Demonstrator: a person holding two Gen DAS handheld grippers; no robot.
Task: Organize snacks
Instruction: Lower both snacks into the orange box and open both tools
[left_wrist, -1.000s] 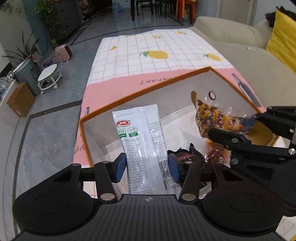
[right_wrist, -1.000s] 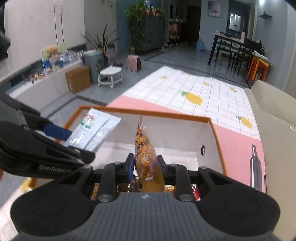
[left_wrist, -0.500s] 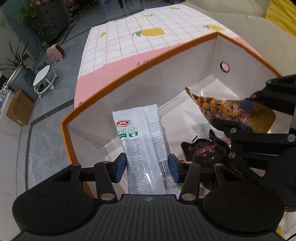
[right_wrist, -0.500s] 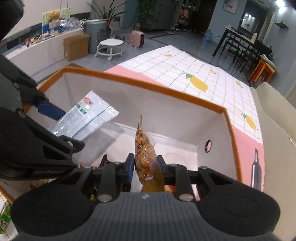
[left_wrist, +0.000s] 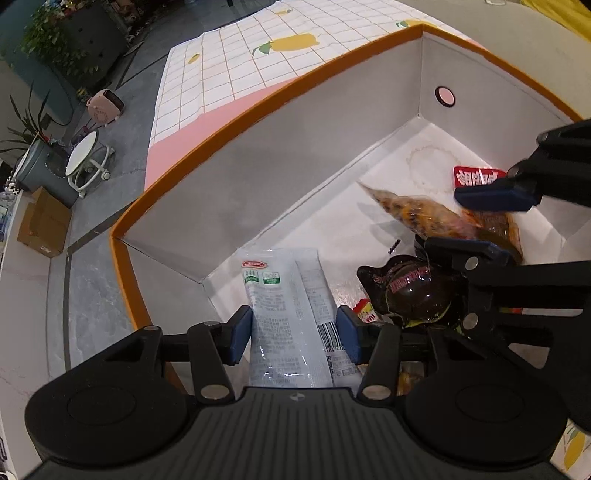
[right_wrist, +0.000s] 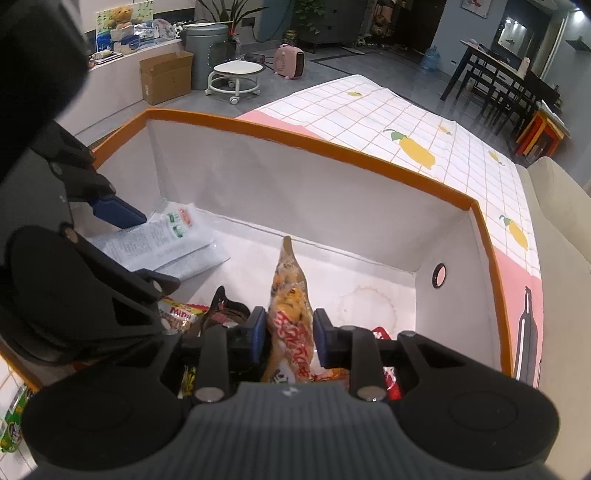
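Both grippers, left and right, have just been loosening, with a gap now beside white packet and orange bag. I'm dropping them into the box, frame centre. Next: open fully, lift clear.

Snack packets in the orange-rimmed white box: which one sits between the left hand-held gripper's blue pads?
The flat white plastic sachet with a red logo and green marks. The orange see-through packet sits in the right hand-held gripper; the dark round sweet lies loose.
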